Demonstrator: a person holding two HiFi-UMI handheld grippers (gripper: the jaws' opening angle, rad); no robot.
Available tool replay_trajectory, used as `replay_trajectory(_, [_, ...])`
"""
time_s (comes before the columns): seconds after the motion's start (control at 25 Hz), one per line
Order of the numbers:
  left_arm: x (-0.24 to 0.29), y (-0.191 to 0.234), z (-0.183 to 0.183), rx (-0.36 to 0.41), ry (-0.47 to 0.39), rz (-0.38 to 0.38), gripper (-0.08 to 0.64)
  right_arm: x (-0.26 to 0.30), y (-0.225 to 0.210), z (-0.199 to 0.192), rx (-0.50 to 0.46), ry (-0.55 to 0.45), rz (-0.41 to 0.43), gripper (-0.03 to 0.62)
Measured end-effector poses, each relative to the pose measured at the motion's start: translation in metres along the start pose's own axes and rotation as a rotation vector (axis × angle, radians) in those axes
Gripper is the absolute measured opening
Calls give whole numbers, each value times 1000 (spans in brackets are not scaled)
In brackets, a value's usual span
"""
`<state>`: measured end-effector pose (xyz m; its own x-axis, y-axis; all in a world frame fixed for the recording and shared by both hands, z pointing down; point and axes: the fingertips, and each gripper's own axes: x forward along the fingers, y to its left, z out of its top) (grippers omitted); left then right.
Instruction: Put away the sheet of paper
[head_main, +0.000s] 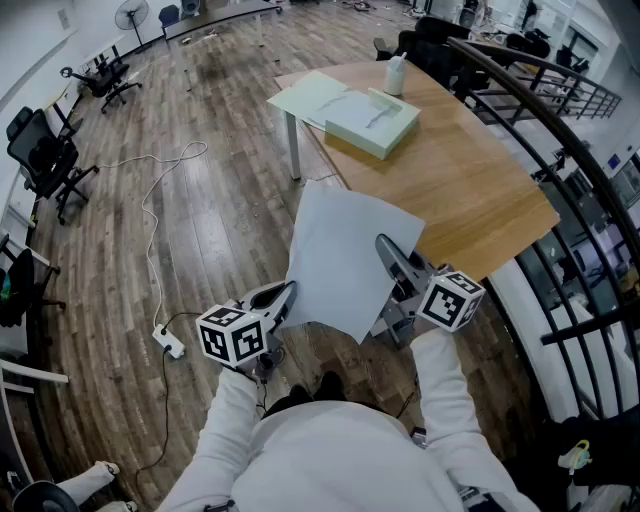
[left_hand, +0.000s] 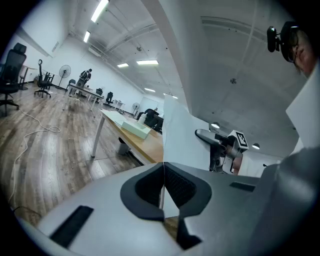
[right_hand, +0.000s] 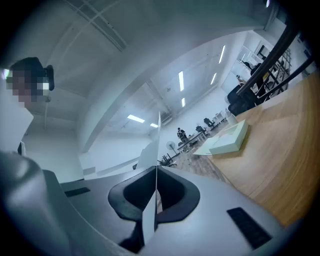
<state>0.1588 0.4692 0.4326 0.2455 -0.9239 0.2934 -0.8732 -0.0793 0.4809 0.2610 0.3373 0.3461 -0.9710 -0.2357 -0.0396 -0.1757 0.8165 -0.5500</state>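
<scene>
The sheet of paper (head_main: 345, 260) hangs in the air in front of the person, just short of the near edge of the tabletop (head_main: 470, 190) and touching nothing but the tongs. The left tongs (head_main: 284, 298) are clamped on its near left corner and the right tongs (head_main: 392, 262) on its right edge. In both gripper views the pads are pressed together with the sheet's edge between them. The sheet's long axis runs away from the person toward the tabletop. A pale green box (head_main: 374, 122), the likely destination, lies farther ahead, well apart from the sheet. The right hand is nearer the tabletop. Both forearms reach forward, with the tongs facing each other across the sheet.
</scene>
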Motion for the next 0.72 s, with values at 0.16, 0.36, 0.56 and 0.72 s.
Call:
replay_trajectory(0.16, [-2, -4, -1, 1, 5, 2, 17, -3, 1, 1, 3, 2, -1, 28])
replay_trajectory(0.36, [-4, -4, 0, 6, 5, 3, 17, -3, 1, -2, 5, 3, -1, 28])
replay_trajectory(0.56, [-5, -5, 2, -4, -8, 9, 17, -4, -1, -1, 13, -12, -2, 28])
replay_trajectory(0.72, [-1, -2, 4, -8, -5, 15, 17, 2, -6, -3, 18, -4, -5, 28])
